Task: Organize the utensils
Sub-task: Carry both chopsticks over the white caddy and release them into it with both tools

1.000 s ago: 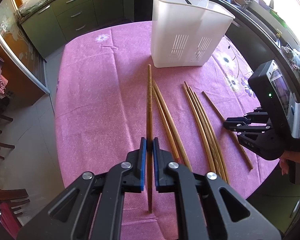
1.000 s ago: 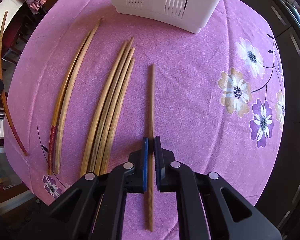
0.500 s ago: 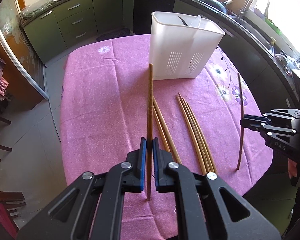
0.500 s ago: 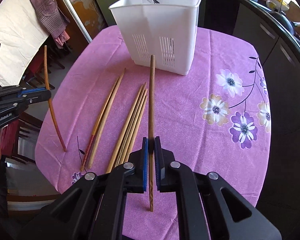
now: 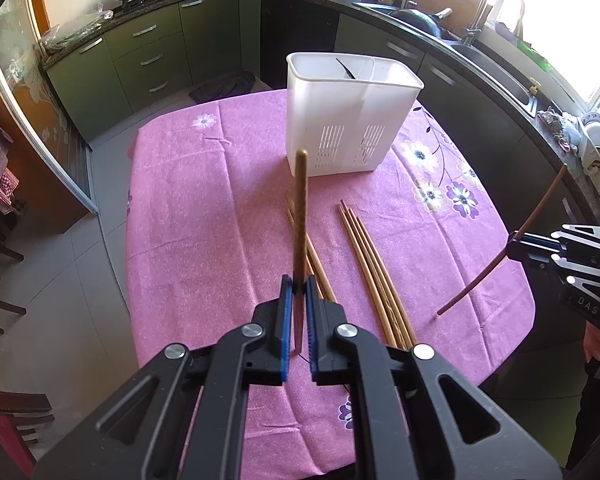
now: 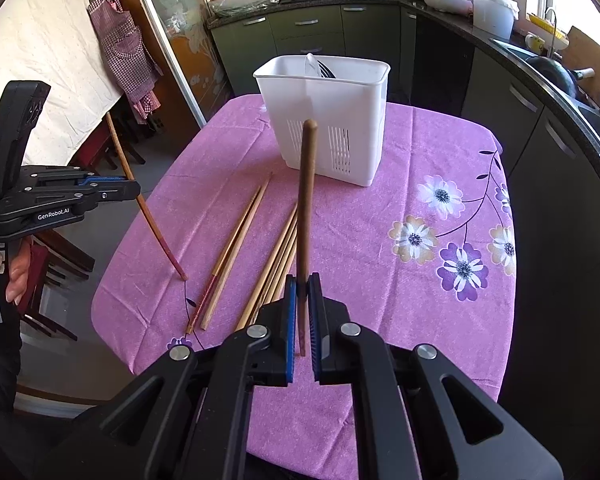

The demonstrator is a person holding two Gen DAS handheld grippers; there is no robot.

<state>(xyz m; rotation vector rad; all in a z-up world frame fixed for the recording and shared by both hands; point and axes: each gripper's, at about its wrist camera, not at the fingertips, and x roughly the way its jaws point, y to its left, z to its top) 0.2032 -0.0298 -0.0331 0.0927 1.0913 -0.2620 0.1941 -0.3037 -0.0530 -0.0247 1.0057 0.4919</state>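
My left gripper is shut on a brown chopstick and holds it above the table, pointing toward the white utensil holder. My right gripper is shut on a second brown chopstick, also lifted and aimed at the holder. Each gripper shows in the other's view, the left and the right, with its chopstick slanting down. Several loose chopsticks lie on the pink tablecloth, also in the right wrist view. A dark utensil stands in the holder.
The table's edges fall off close on all sides. Green kitchen cabinets and a counter with a sink run behind the table. Wooden chairs stand at the left.
Both grippers have lifted their chopsticks off the table and risen, tilting the sticks up. The right gripper was gripping its stick flat on the cloth a second ago.
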